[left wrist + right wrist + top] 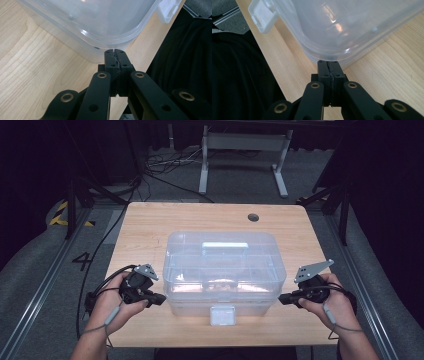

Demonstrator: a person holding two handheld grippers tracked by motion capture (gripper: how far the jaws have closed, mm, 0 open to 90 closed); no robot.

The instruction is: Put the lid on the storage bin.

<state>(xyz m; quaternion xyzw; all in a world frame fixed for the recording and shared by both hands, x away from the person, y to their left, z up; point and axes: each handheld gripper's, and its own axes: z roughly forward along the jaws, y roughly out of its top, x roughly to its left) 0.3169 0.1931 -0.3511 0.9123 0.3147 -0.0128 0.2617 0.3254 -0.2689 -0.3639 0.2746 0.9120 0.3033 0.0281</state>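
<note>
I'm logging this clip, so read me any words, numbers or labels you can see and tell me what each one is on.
"4": a dark numeral marked on the grey floor left of the table, at.
The clear plastic box carries no readable label in any of the three views.

Clear lidded plastic box (224,270) mid wooden table (145,227); left gripper (161,299) at 9, right gripper (282,299) at 3, jaws closed.

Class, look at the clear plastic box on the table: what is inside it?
Through the lid of the clear plastic box, pale, blurry shapes show near the front wall. The cloudy plastic and glare hide what they are. A white handle sits on top.
</note>
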